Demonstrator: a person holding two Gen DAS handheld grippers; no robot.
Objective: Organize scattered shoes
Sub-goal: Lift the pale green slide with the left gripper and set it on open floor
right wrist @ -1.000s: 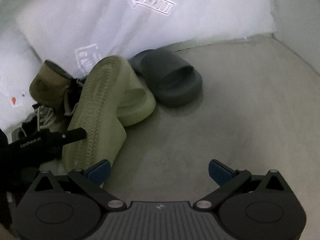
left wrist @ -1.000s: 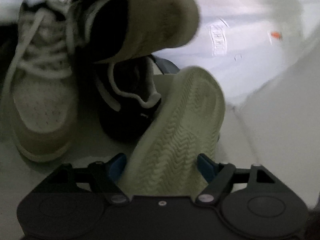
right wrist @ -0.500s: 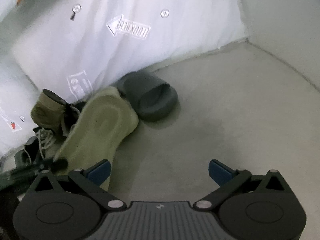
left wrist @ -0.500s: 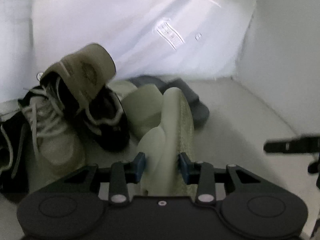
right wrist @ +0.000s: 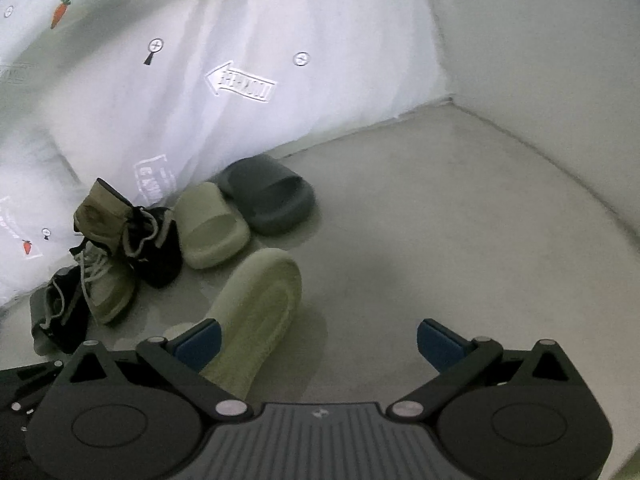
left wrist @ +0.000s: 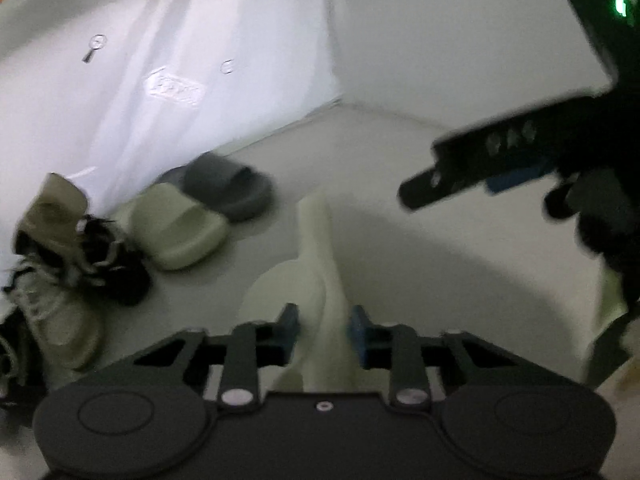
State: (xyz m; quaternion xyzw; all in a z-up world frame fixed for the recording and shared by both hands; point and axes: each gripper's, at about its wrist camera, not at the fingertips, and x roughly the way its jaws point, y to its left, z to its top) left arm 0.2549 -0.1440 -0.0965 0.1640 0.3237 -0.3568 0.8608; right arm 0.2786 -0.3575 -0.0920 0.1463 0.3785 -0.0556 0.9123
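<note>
Left gripper (left wrist: 323,330) jaws clamp green slide (left wrist: 320,280); curtain (right wrist: 200,100) lettering unreadable.

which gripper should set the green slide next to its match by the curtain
Left. The left gripper is already shut on the green slide; its mate lies ahead-left. The right gripper is open, empty.

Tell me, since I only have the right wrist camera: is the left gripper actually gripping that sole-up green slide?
Observer: Yes. The left gripper is shut on the held green slide, one pad on each side.
Operator: How is it turned in there?
Observer: On edge, with the strap bulging towards the left finger.
Operator: Is my gripper close to it?
Observer: The right gripper shows at the upper right of the left view, clear of the slide.
</note>
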